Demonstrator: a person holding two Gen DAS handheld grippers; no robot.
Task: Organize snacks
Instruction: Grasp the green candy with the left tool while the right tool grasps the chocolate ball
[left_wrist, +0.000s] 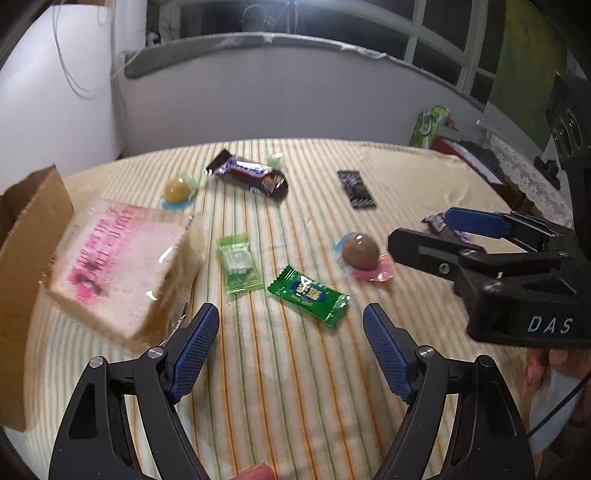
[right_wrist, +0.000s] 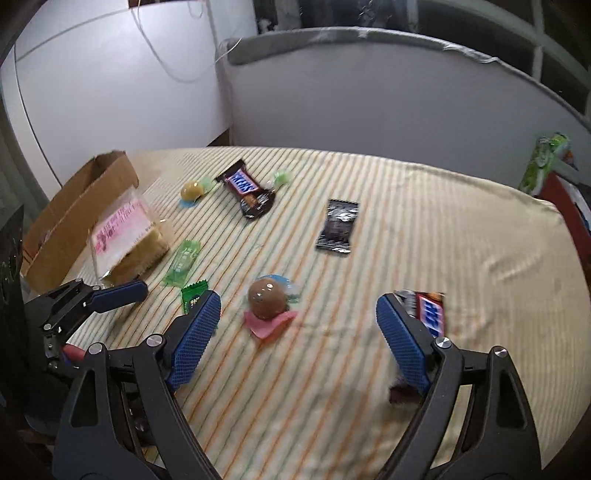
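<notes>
Striped cream tablecloth (right_wrist: 443, 229) over bench, white wall (right_wrist: 332, 103) behind, barred window (left_wrist: 424, 33) above. Snacks scattered: 2 Snickers bars (right_wrist: 245, 192) (right_wrist: 430, 314), black packet (right_wrist: 338, 226), 2 green candies (left_wrist: 238, 264) (left_wrist: 308, 295), brown jelly cup (right_wrist: 266, 298), yellow jelly cup (left_wrist: 176, 190). Wrapped bread (left_wrist: 118, 266) tilted against cardboard box (right_wrist: 81, 206), far left. Left hand-held gripper (left_wrist: 291, 347) spread wide, empty. Right hand-held gripper (right_wrist: 299, 332) spread wide, empty.
</notes>
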